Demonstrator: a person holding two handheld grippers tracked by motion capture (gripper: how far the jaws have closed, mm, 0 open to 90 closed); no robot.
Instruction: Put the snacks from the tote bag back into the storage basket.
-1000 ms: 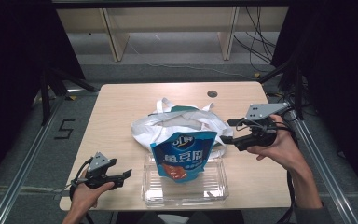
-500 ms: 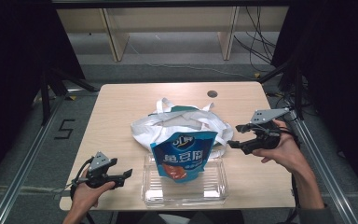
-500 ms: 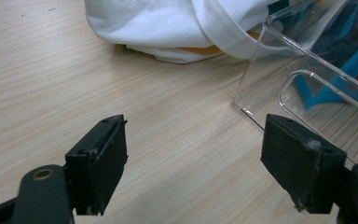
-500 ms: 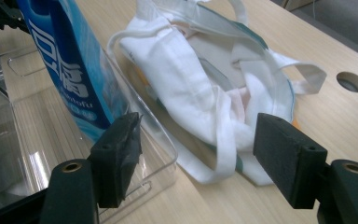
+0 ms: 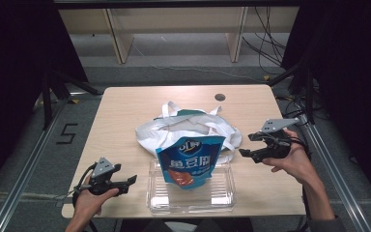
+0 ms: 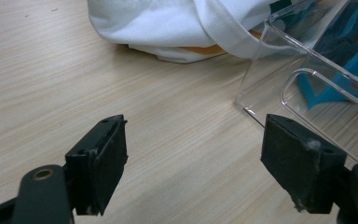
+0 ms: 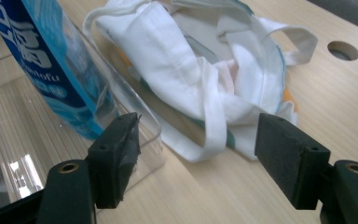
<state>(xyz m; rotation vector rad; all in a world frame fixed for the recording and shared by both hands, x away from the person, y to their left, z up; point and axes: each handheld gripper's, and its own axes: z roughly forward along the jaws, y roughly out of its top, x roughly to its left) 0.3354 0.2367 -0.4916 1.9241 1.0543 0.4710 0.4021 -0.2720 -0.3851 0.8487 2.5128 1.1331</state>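
Note:
A blue snack pouch (image 5: 189, 162) stands upright at the back of a clear plastic tray (image 5: 191, 198) near the table's front edge. Behind it lies a crumpled white tote bag (image 5: 188, 128). My right gripper (image 5: 249, 145) hovers to the right of the bag, pointing left at it. Its jaws have just been opening and hold nothing. In the right gripper view the bag (image 7: 205, 60) and the pouch (image 7: 42, 51) lie beyond the open gripper (image 7: 198, 140). My left gripper (image 5: 128, 182) rests open at the front left, aimed at the tray (image 6: 307, 84), with bare table between its jaws.
A round cable hole (image 5: 220, 97) sits in the wooden table (image 5: 125, 111) at the back right. Wooden shelving and cables lie on the floor beyond the table. Metal rails run along both sides.
My right gripper has sunk lower and drifted slightly right and toward the front, away from the bag, with its jaws a little wider. The left gripper has stayed put.

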